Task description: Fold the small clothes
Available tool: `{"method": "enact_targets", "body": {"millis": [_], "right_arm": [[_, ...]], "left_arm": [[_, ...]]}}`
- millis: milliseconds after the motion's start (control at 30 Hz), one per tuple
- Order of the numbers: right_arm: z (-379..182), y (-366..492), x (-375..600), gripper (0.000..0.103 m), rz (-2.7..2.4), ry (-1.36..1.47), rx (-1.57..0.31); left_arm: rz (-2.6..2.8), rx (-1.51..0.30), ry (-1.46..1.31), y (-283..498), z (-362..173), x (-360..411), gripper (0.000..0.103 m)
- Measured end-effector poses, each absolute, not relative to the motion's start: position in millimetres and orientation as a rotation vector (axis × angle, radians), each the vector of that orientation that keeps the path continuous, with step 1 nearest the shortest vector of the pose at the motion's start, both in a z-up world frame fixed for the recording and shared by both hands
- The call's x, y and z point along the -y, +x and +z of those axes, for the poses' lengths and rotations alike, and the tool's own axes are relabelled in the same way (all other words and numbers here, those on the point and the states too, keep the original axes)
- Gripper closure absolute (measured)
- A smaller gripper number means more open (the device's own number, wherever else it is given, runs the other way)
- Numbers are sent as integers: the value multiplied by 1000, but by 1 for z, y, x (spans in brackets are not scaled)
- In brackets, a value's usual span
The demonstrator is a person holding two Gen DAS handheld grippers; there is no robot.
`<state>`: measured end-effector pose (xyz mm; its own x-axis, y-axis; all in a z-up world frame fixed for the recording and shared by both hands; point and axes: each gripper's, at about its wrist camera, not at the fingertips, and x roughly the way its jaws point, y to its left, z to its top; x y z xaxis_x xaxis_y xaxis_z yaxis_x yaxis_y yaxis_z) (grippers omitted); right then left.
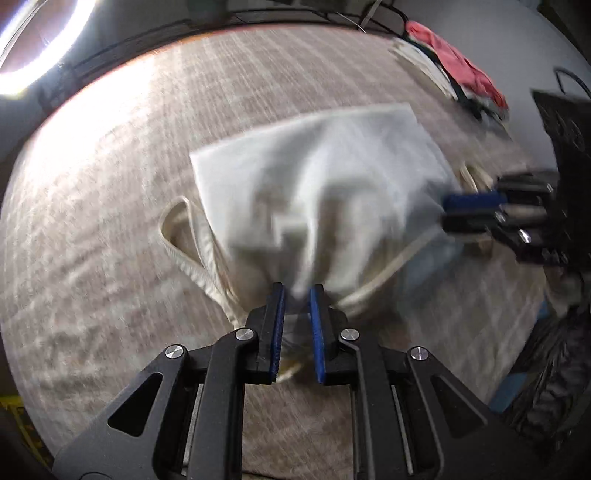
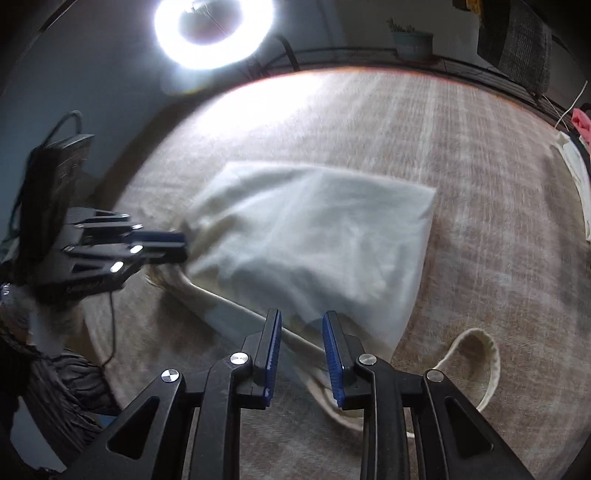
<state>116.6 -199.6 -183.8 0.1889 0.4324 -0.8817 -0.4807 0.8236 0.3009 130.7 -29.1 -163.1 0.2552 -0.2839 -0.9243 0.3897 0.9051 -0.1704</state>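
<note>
While each hand-held gripper pinches a near corner of the cloth point(image 1: 317, 184), the fold looks half done. The left hand-held gripper point(image 1: 297, 295) and right hand-held gripper point(image 2: 301, 321) are clamped on it, tilted down. Next, carry the corners to the far edge. The rest lies on the table point(image 2: 461, 155).

A glaring white ring light point(image 2: 214, 31) washes out the woven beige tabletop point(image 2: 480, 177) beneath it — elsewhere dim. Motion blur smears everything; fisheye edges curve, darkening.
</note>
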Motion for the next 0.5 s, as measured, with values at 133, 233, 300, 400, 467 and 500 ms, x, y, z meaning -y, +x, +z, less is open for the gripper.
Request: {"method": "enact_targets", "body": {"millis": [133, 233, 300, 400, 467, 500], "right_arm": [[-186, 113, 207, 80, 657, -34, -1232], [-184, 106, 215, 81, 681, -32, -1255], [-182, 96, 221, 81, 704, -52, -1274], [-180, 80, 228, 80, 753, -56, -1310], [-174, 71, 225, 77, 758, -79, -1299], [-168, 70, 228, 76, 762, -69, -1277]], "left_arm": [[-551, -1262, 38, 99, -168, 24, 91], [-519, -1224, 72, 80, -165, 17, 91], [-501, -1204, 41, 78, -158, 11, 91], [-452, -1152, -21, 87, -142, -11, 91], [-426, -1132, -118, 100, -135, -28, 91], [-414, -1125, -165, 106, -132, -36, 91]]}}
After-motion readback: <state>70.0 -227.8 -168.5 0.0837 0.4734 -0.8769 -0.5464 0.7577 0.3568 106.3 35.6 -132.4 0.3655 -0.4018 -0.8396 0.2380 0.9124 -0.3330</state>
